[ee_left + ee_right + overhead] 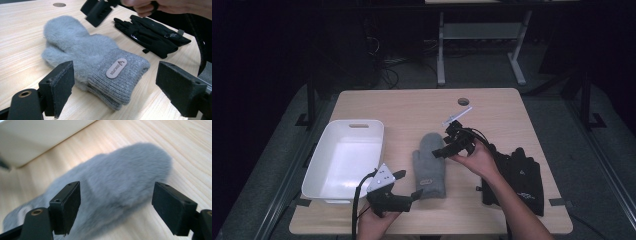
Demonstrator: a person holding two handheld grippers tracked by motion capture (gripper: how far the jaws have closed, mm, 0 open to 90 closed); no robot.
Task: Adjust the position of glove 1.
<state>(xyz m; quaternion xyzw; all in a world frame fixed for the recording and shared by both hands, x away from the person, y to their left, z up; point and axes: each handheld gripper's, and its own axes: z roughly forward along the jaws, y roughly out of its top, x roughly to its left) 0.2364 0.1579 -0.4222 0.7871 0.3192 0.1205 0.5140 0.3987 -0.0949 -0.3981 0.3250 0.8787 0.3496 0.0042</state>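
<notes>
A pair of grey fuzzy mittens [430, 165] lies stacked in the middle of the wooden table, knitted cuff with an oval label toward the front edge. My left gripper [408, 184] is open beside the cuff; in the left gripper view the cuff [117, 75] lies between and just beyond its wide-apart jaws [115, 85], untouched. My right gripper [444, 141] hovers open at the mittens' far end. The right gripper view looks down on the furry tip [120, 175], with nothing pressed between that gripper's jaws [117, 205]. The right gripper [98, 10] also appears above the mittens in the left gripper view.
A white plastic bin [344, 160] stands at the left of the table, its wall [37, 137] close to the mittens. A pair of black gloves [519, 180] lies at the right, under my right forearm. A small white strip [457, 116] and a cable hole [463, 101] sit farther back.
</notes>
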